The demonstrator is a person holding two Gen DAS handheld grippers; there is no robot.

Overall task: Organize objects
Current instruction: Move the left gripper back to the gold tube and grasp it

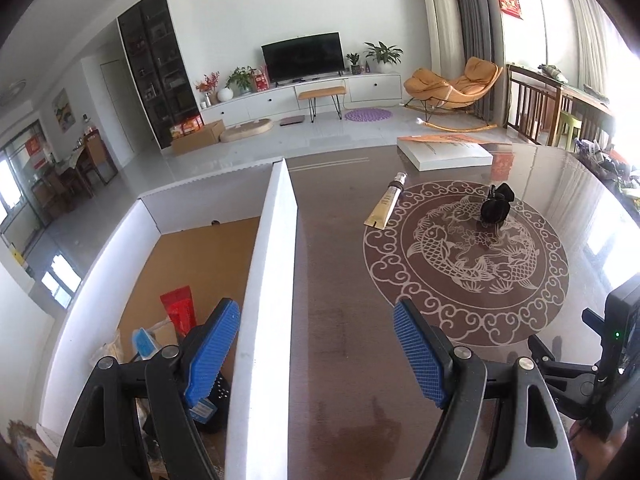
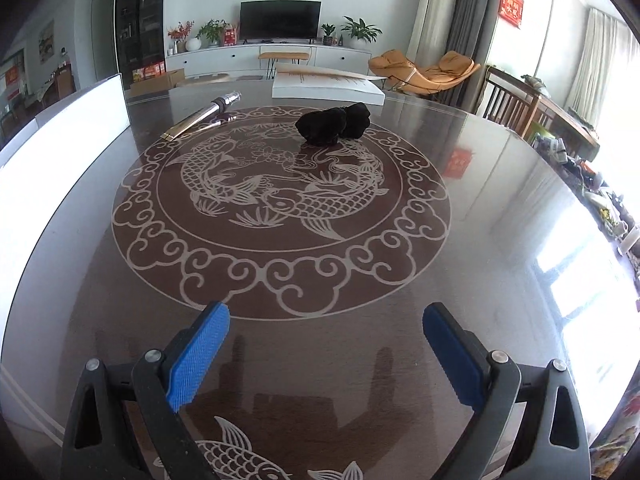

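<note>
A white cardboard box (image 1: 272, 264) stands on the dark table (image 1: 344, 288); it also shows at the left in the right wrist view (image 2: 60, 148). Inside lie a red packet (image 1: 180, 309), a blue-white packet (image 1: 145, 342) and a dark object (image 1: 218, 394). A gold tube (image 1: 387, 204) (image 2: 202, 115) and a black cloth bundle (image 1: 496, 203) (image 2: 334, 124) lie on the table's fish pattern. My left gripper (image 1: 316, 350) is open, straddling the box's right wall. My right gripper (image 2: 326, 356) is open and empty above the table, well short of the bundle.
A white flat box with an orange sheet (image 1: 446, 151) (image 2: 328, 84) lies at the table's far side. Clutter lines the table's right edge (image 2: 592, 184). The right gripper's body (image 1: 612, 360) shows at the lower right of the left wrist view. Wooden chairs (image 2: 508, 104) stand beyond.
</note>
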